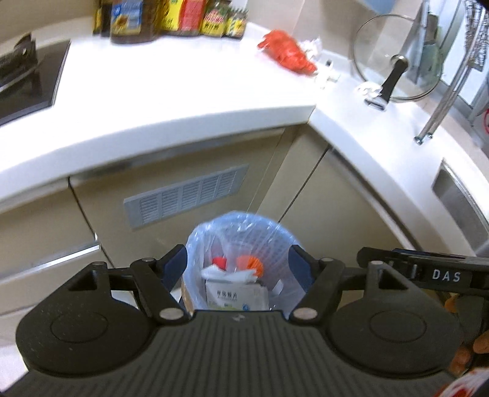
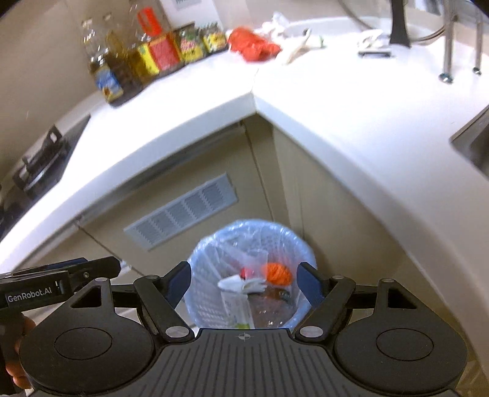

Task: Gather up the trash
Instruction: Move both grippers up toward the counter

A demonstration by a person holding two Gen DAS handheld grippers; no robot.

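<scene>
A small bin lined with a pale blue plastic bag (image 1: 241, 226) stands on the floor in the counter's inner corner; it also shows in the right wrist view (image 2: 244, 235). Inside lie a white carton (image 1: 232, 293), crumpled white paper (image 2: 241, 284), an orange ball-like piece (image 2: 276, 273) and something red. My left gripper (image 1: 238, 262) is open and empty above the bin. My right gripper (image 2: 244, 278) is open and empty above it too. On the counter's back corner lie a red crumpled bag (image 1: 287, 52) (image 2: 253, 44) and white wrappers (image 1: 313, 45) (image 2: 275, 24).
White L-shaped counter (image 1: 171, 85) with sauce bottles (image 1: 171, 18) at the back, a black hob (image 1: 24, 82) at left, a glass lid (image 1: 394, 58) and peeler, a metal rack (image 1: 443, 100), and a sink (image 1: 461, 201) at right. Beige cabinet doors with a grey vent (image 1: 186, 195) stand behind the bin.
</scene>
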